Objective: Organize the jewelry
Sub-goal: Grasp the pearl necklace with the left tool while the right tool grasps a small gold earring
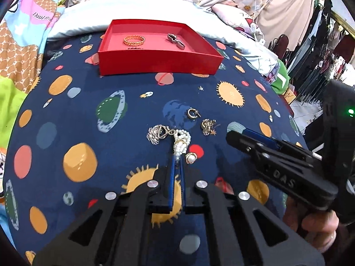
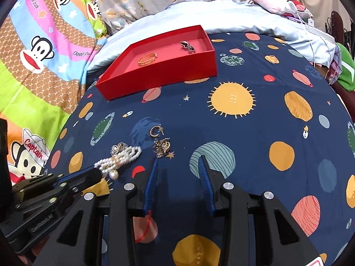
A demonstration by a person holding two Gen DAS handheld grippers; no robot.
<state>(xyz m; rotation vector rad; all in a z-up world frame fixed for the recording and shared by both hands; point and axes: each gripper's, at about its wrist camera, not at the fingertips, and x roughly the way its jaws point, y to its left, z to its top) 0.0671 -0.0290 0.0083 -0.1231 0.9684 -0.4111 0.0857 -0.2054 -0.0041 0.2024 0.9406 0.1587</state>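
A red tray lies at the far side of the space-print cloth. It holds a gold bangle and a dark clip. My left gripper is shut on a white pearl bracelet lying on the cloth. A silver chain, a pearl ring, a gold hoop earring and a gold tangle lie around it. My right gripper is open, just short of the gold tangle.
A pale blue pillow and patterned bedding lie behind and left of the cloth. Clothes hang at the far right.
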